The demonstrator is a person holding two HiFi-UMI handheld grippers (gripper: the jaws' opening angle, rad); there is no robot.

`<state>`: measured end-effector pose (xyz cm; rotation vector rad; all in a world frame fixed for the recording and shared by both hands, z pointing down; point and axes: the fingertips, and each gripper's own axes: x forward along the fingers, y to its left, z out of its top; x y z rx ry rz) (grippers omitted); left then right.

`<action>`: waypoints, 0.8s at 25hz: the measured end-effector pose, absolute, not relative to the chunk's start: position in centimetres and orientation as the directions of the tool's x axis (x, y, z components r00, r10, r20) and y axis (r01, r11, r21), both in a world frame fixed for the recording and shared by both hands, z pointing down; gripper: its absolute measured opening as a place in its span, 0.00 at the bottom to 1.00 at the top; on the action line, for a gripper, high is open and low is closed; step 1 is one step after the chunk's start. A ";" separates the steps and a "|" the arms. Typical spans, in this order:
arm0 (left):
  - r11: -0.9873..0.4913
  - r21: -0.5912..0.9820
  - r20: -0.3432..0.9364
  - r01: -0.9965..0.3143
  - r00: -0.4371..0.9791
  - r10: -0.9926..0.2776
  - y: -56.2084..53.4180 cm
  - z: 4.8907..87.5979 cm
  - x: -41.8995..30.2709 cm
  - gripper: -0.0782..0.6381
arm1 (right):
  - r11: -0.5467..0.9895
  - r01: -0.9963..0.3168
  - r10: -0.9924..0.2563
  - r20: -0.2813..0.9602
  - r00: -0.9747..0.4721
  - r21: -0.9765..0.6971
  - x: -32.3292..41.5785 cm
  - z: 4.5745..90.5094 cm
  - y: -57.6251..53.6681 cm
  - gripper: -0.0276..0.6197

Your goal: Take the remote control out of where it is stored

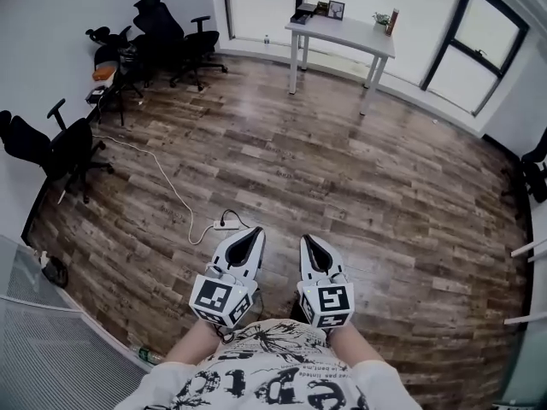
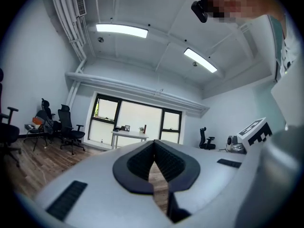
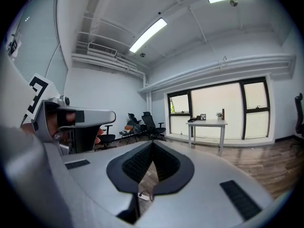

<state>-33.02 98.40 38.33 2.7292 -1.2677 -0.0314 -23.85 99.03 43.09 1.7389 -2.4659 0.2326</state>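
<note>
No remote control and no storage place for it show in any view. I hold both grippers close in front of my body, above a wooden floor (image 1: 342, 186). My left gripper (image 1: 255, 232) points forward with its jaws shut, tips together and nothing between them. It is seen along its own jaws in the left gripper view (image 2: 153, 143). My right gripper (image 1: 308, 239) stands beside it, also shut and empty, and its tips meet in the right gripper view (image 3: 152, 144). The two grippers do not touch.
A white table (image 1: 342, 34) with a picture frame, a plant and a bottle stands by the far windows. Black office chairs (image 1: 175, 32) line the left wall. A power strip (image 1: 226, 225) with its cable lies on the floor just ahead of the grippers.
</note>
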 end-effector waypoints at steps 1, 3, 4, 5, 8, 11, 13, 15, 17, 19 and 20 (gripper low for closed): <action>-0.626 0.125 0.036 -0.769 0.634 -0.772 97.6 38.2 -32.3 0.12 | 0.341 -0.938 -0.921 0.179 -0.347 -0.065 -23.1 43.0 98.1 0.05; -0.605 0.110 0.032 -0.788 0.611 -0.791 96.1 37.9 -30.7 0.12 | 0.364 -0.929 -0.913 0.172 -0.371 -0.071 -21.4 42.7 96.2 0.05; -0.597 0.105 0.029 -0.796 0.602 -0.798 95.3 37.6 -29.8 0.12 | 0.379 -0.923 -0.908 0.165 -0.386 -0.071 -20.5 42.3 95.2 0.05; -0.591 0.105 0.025 -0.800 0.596 -0.803 94.4 37.3 -28.9 0.12 | 0.396 -0.916 -0.902 0.156 -0.402 -0.068 -19.5 41.8 94.1 0.05; -0.584 0.147 0.017 -0.798 0.593 -0.805 92.0 36.7 -25.3 0.12 | 0.435 -0.899 -0.890 0.127 -0.438 -0.052 -16.2 40.5 91.1 0.05; -0.566 0.175 0.018 -0.805 0.578 -0.816 89.4 37.1 -21.5 0.12 | 0.437 -0.897 -0.888 0.124 -0.442 -0.069 -12.1 40.4 88.5 0.05; -0.561 0.168 0.025 -0.811 0.572 -0.820 88.2 37.2 -19.3 0.12 | 0.435 -0.894 -0.883 0.143 -0.446 -0.104 -9.6 40.8 87.3 0.05; -0.555 0.162 0.038 -0.816 0.568 -0.822 87.2 37.3 -17.5 0.12 | 0.438 -0.893 -0.879 0.162 -0.449 -0.103 -7.8 41.1 86.6 0.05; -0.547 0.169 0.069 -0.820 0.563 -0.824 85.6 37.9 -15.9 0.12 | 0.432 -0.898 -0.883 0.164 -0.441 -0.089 -6.3 41.2 85.6 0.05; -0.556 0.191 0.092 -0.809 0.579 -0.810 83.8 38.6 -14.0 0.12 | 0.416 -0.904 -0.891 0.159 -0.426 -0.096 -4.8 41.5 84.6 0.05; -0.570 0.201 0.095 -0.797 0.594 -0.798 83.0 38.8 -13.0 0.12 | 0.403 -0.909 -0.896 0.160 -0.415 -0.103 -4.0 41.7 84.1 0.05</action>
